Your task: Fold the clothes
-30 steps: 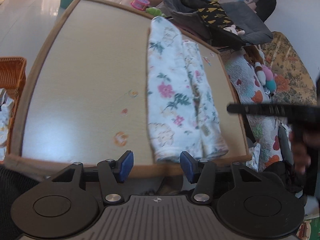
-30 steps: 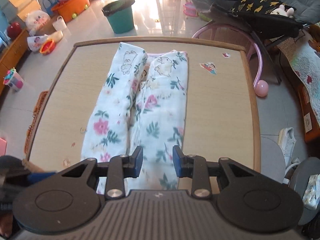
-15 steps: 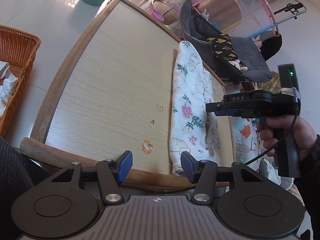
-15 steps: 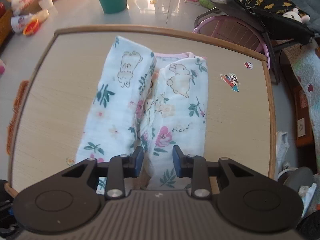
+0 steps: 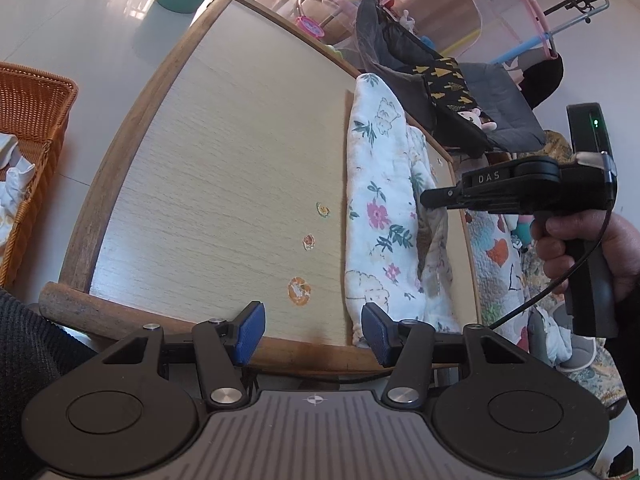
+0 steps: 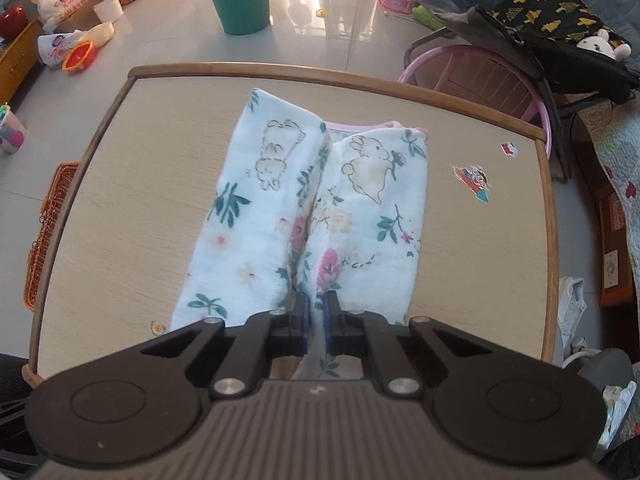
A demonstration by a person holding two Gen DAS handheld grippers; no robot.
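Wooden table (image 6: 516, 216) bears floral garment (image 6: 256, 216) (stickers too).

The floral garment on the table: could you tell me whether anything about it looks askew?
Slightly. The floral garment is folded lengthwise, but its two halves splay apart toward the near edge, where the right gripper pinches the middle.

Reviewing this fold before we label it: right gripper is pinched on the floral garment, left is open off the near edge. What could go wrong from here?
1. The right gripper, whose jaws have just been closing, pinches only a thin ridge of the floral garment at its centre seam; it may slip free when lifted.
2. The left gripper is open and holds nothing, so a one-sided lift could undo the two folded halves.
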